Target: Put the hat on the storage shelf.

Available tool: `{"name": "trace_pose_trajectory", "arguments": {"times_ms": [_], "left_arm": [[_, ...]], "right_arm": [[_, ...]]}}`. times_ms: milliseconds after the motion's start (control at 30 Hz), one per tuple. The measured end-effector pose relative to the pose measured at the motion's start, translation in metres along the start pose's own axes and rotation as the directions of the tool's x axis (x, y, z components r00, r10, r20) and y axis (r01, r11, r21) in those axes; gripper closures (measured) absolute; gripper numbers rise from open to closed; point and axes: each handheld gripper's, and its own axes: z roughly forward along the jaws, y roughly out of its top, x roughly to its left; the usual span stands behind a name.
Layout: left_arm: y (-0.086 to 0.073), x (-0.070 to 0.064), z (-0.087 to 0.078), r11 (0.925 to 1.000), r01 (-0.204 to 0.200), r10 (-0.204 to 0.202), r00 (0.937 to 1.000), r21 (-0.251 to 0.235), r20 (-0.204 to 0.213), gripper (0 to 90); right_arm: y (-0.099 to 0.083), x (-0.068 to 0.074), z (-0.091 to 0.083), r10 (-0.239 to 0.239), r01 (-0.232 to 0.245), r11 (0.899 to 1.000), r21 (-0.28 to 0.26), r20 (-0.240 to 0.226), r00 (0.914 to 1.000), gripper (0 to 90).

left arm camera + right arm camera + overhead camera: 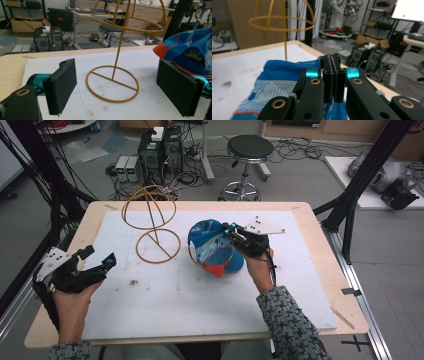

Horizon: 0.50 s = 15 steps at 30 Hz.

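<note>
The work looks like putting the cap (215, 247) onto the wire stand (152, 222), and by my reading it is in its early part: the cap is gripped and raised off the white mat (150, 295), but it has not reached the stand, whose dome is bare.

Nearest the front edge of the tabletop (320, 230), close to its left corner, the left gripper (97, 260) hovers with its jaws spread wide and nothing between them. In the left gripper view its pads (62, 85) frame the stand's round foot (112, 83), so it seems ready to steady the stand or help with the cap, though it touches neither.

Farther in, right of the tabletop's middle, the right gripper (231, 232) has its jaws pressed together on the cap's cloth; in the right gripper view the pads (333, 75) meet with the blue fabric (279, 75) bunched just below them.

The cap is blue with lighter printed panels and a red-orange edge at its lower side. It hangs crumpled and lopsided, not opened into its round shape, just beside the stand.

Farthest, toward the back edge left of centre, the stand rises on a thin post from a ring foot to a wire dome. Left to do, I judge: carry the cap over, open it and settle it on the dome
</note>
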Motion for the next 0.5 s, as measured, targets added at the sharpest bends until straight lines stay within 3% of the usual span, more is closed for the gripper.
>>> {"name": "trace_pose_trajectory", "arguments": {"times_ms": [200,500], "left_arm": [[0.000,0.001,-0.001,1.0000,0.002,-0.002,1.0000,0.000,-0.003,17.0],[0.001,0.004,-0.003,0.9999,0.009,-0.009,0.9999,-0.005,-0.006,17.0]], "right_arm": [[0.011,-0.007,-0.006,0.012,-0.011,0.999,-0.047,0.030,0.9995,89.5],[0.050,-0.019,-0.005,0.016,-0.008,0.992,-0.127,0.061,0.9980,89.4]]}}
